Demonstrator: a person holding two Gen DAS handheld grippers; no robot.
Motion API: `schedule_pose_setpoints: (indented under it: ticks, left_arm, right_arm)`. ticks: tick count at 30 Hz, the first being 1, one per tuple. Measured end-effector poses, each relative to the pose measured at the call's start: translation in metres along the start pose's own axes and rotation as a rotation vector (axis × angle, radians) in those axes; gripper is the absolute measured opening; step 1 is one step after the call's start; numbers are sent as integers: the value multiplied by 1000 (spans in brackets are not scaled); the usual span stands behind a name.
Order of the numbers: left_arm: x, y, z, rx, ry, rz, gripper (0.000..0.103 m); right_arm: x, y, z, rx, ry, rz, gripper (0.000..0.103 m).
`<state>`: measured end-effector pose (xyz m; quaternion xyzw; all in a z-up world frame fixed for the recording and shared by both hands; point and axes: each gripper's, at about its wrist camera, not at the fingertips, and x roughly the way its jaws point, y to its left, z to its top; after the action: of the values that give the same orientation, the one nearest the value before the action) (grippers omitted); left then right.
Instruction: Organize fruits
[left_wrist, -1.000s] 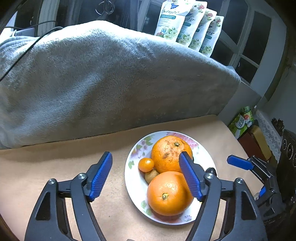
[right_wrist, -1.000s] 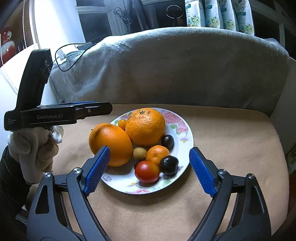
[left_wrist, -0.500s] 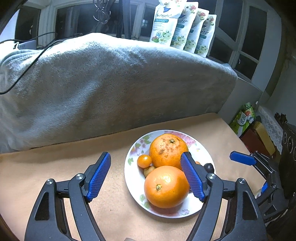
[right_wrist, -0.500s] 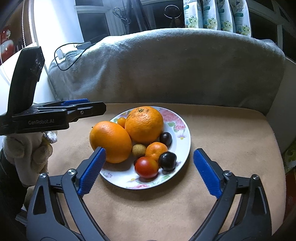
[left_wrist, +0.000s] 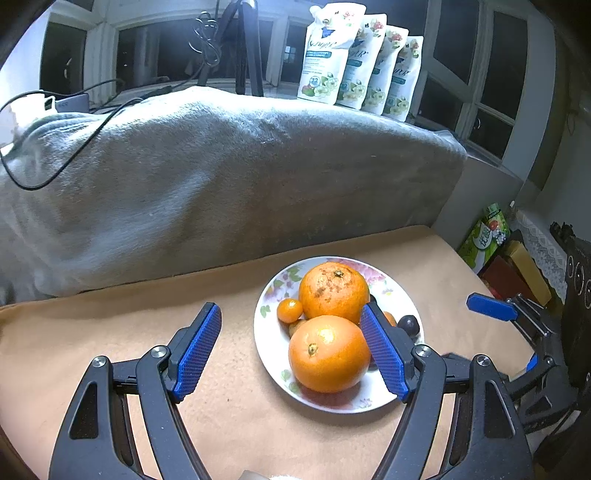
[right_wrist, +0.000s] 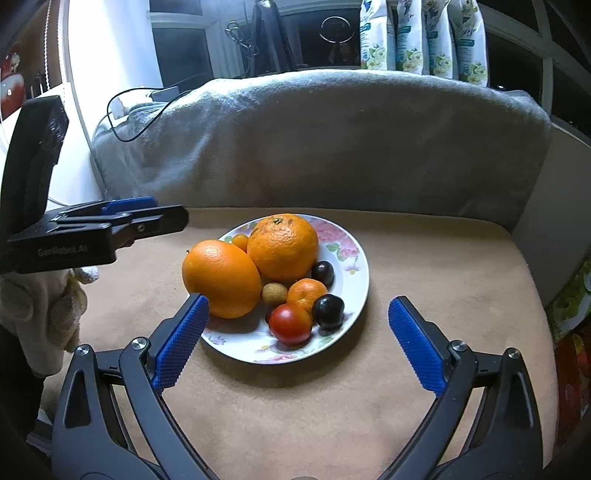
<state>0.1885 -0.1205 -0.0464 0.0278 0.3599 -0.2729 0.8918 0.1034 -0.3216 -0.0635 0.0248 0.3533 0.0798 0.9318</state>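
Floral plate (right_wrist: 354, 273) sits on the tan mat (right_wrist: 443, 280), about mid-frame in my right wrist view, grey blanket (right_wrist: 332, 140) bunched behind it at 12 o'clock.

On the plate: smooth orange (right_wrist: 221, 277) at 9 o'clock, hanging over the rim. Rough-skinned orange (right_wrist: 282, 246) at 11 to 12 o'clock, touching the smooth one. Small kumquat (right_wrist: 240, 242) tucked behind the two. Brownish longan (right_wrist: 274, 294) in the middle, mandarin (right_wrist: 307, 293) just beside it. Red tomato (right_wrist: 290, 324) at 6 o'clock. Two dark plums: near plum (right_wrist: 328, 309) beside the tomato, far plum (right_wrist: 323, 273) at 3 o'clock of the rough orange.

My right gripper (right_wrist: 295, 345) hangs above the near plate edge, jaws spread very wide, nothing between the pads, holding nothing. Blue pads flank the plate's near rim at 7 and 5 o'clock, not touching it as far as I can tell.

My left gripper (left_wrist: 291, 350) hovers at the plate's left side, jaws well apart, empty. Its right pad overlaps the smooth orange in that view; contact I cannot tell, looks in front of it. Left pad over bare mat. In the right view the left gripper shows at 9 o'clock, held by a gloved hand (right_wrist: 40, 310).

Four refill pouches (left_wrist: 358, 62) stand along the sill at 12 o'clock. Black cable (left_wrist: 74, 147) trails over the blanket at 10 o'clock.
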Motion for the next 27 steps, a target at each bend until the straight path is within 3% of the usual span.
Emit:
schedule_pose_setpoints:
  ticks: [12,27]
  left_arm:
    - [-29,-1,-13,-15,-30,28,78]
    - [-78,-20,-39,2,-89,80,78]
  right_arm:
    - [-24,3,-1,16,-39,-172,101]
    - [-58,18,-5,25,-107,-190,103]
